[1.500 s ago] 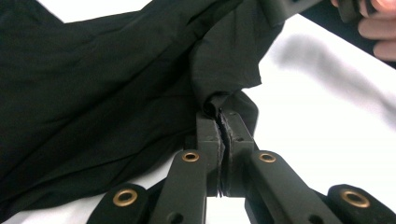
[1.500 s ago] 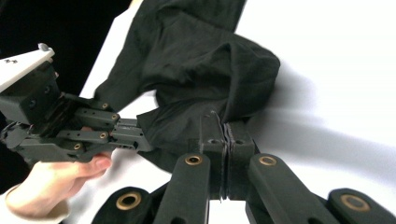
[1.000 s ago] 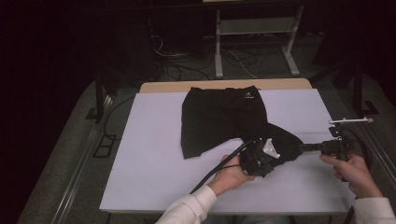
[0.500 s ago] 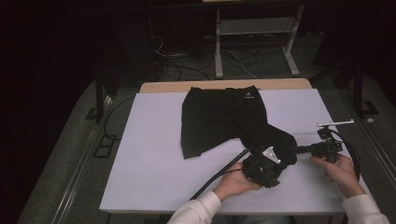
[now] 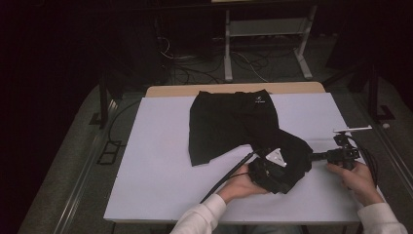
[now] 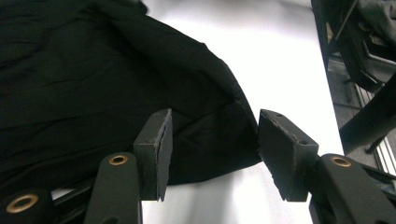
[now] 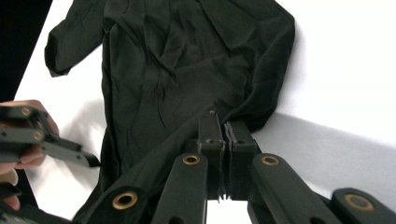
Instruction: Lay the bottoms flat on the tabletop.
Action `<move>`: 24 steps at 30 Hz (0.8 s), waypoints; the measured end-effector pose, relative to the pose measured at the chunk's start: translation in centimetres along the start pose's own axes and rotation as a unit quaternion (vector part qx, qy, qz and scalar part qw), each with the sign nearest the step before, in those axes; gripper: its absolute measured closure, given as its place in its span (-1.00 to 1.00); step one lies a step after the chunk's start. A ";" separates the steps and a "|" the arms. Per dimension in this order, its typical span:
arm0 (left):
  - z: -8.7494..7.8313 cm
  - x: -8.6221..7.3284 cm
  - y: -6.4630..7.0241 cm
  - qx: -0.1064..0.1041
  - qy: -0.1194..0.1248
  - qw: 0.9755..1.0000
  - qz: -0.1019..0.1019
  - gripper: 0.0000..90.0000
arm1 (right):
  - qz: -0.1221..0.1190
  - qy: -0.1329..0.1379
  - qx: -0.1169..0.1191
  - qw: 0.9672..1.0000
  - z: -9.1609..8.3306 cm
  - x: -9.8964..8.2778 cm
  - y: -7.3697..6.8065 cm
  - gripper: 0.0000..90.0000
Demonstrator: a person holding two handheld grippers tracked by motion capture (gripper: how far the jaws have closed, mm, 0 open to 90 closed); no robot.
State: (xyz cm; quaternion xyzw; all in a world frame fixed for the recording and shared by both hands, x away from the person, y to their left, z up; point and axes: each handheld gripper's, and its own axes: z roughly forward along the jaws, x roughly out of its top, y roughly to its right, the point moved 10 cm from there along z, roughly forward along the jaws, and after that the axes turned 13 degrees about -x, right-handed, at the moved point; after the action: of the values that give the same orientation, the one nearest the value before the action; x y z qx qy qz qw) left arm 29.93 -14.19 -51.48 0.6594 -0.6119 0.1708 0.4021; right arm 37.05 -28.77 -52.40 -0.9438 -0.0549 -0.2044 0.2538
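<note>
Black shorts (image 5: 229,124) lie on the white sheet (image 5: 156,161), with one leg drawn out toward the near right corner. My left gripper (image 5: 280,163) rests on that bunched leg. Its jaws have just been opening and stand apart around the hem of the shorts (image 6: 205,116), with the pads (image 6: 156,149) off the cloth. My left gripper (image 6: 210,135) is open. My right gripper (image 5: 312,156) points left into the same leg. In the right gripper view, my right gripper (image 7: 223,135) is shut on a fold of the shorts (image 7: 177,60).
The sheet's right edge (image 6: 327,93) is close to the left gripper. The person's left hand (image 7: 18,158) and its gripper appear at the left of the right gripper view. A metal stand (image 5: 265,31) and floor cables (image 5: 195,70) lie beyond the table's wooden far edge (image 5: 234,89).
The left hand and its gripper have shifted slightly toward the near edge and sunk onto the bunched leg. The right hand has stayed almost in place.
</note>
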 end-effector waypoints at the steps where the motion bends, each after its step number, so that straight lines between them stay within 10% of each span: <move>1: 0.2 0.0 -0.1 0.001 -0.002 1.000 0.001 0.01 | 0.000 -0.001 -0.001 1.000 0.0 0.0 0.0 0.90; 14: 1.6 0.3 -1.1 0.015 0.002 1.000 -0.005 0.59 | 0.001 -0.008 -0.004 1.000 0.5 -0.1 -0.2 0.83; 24: 1.6 0.4 -1.7 0.024 0.011 0.999 -0.043 0.91 | -0.003 0.025 -0.017 1.000 -0.5 0.0 0.4 0.27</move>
State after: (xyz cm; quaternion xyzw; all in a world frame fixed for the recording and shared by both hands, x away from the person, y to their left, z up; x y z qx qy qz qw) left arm 31.23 -15.78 -52.75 0.6931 -0.5739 0.1752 0.3995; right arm 36.93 -29.34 -52.21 -0.9423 -0.0478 -0.2298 0.2387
